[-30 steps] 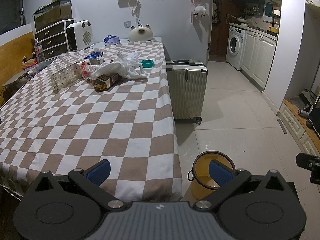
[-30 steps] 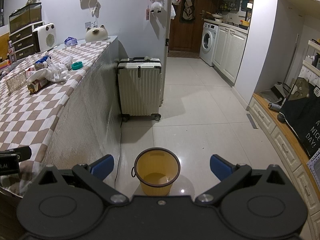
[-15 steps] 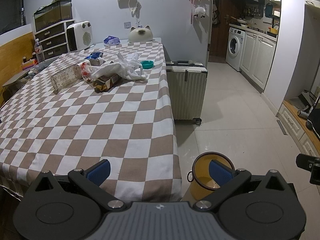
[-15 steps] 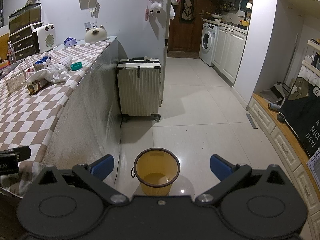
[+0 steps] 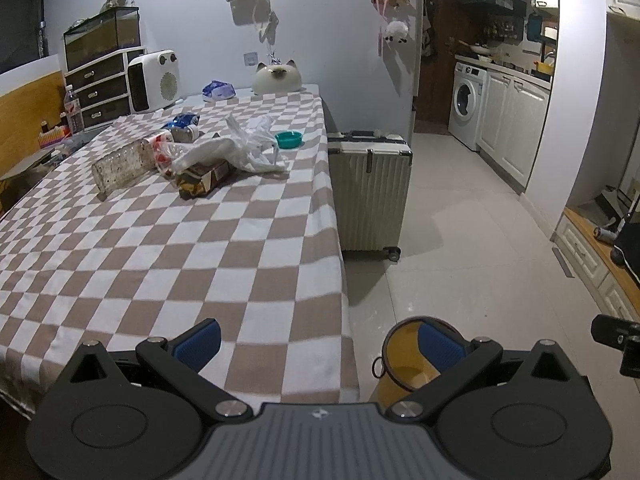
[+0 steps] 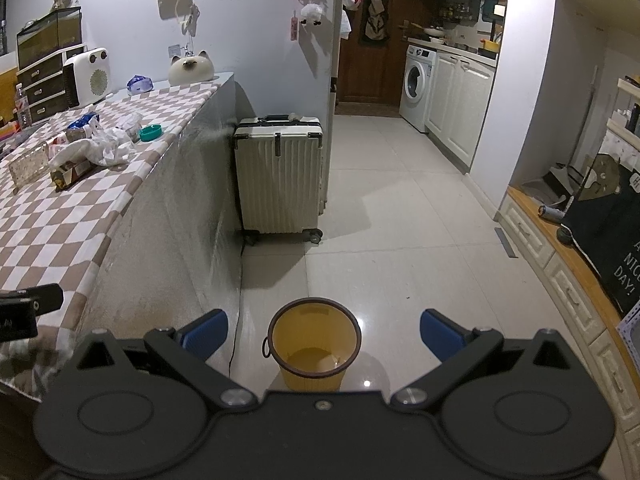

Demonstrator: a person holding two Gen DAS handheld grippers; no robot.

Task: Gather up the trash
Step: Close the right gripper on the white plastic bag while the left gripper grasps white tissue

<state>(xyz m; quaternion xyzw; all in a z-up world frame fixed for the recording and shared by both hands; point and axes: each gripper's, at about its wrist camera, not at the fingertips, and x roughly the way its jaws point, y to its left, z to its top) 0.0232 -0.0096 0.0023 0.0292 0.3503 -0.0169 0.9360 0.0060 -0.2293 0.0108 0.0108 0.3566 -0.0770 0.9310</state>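
A pile of trash lies far back on the checkered table [image 5: 168, 248]: a white plastic bag [image 5: 236, 148], a brown snack box [image 5: 204, 178], a clear wrapper [image 5: 120, 168] and a small bottle [image 5: 186, 132]. The pile also shows in the right wrist view [image 6: 96, 148]. A yellow bin [image 6: 314, 344] stands on the floor beside the table, and shows in the left wrist view [image 5: 404, 360]. My left gripper [image 5: 318, 342] is open and empty over the table's near corner. My right gripper [image 6: 322, 330] is open and empty above the bin.
A white suitcase [image 5: 370, 192] stands on the floor against the table's far side. A teal dish [image 5: 289, 139], a cat-shaped object [image 5: 278, 78] and a white heater [image 5: 154, 80] sit on the table. White cabinets [image 6: 460, 108] and a washing machine [image 6: 416, 80] line the right wall.
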